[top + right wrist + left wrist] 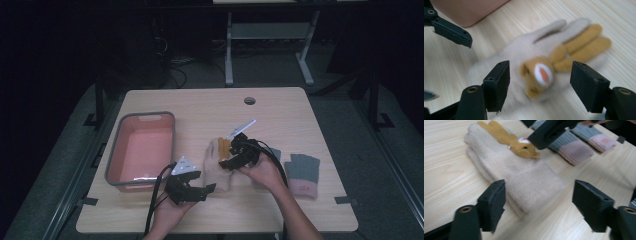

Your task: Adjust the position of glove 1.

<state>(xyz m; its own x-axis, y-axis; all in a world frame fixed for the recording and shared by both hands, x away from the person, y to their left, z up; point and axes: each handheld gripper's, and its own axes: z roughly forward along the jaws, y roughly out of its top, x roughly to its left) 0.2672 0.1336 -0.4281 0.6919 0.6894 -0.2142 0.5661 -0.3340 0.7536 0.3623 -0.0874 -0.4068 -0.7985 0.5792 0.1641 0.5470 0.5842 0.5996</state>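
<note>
both tongs wide apart, left tongs (192, 189) and right tongs (239, 150) low over beige glove (216, 165)

My black left gripper (539, 205) and black right gripper (540, 85) frame a beige glove (524, 180) with a mustard-yellow bunny (564, 57), white-and-orange face patch. Grey gloves (302, 170) have pink cuffs; bin (142, 150) is salmon pink, grey-rimmed, on light woodgrain table (280, 107).

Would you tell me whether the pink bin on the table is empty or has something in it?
Empty: the high view shows the pink bin with a bare floor.
</note>
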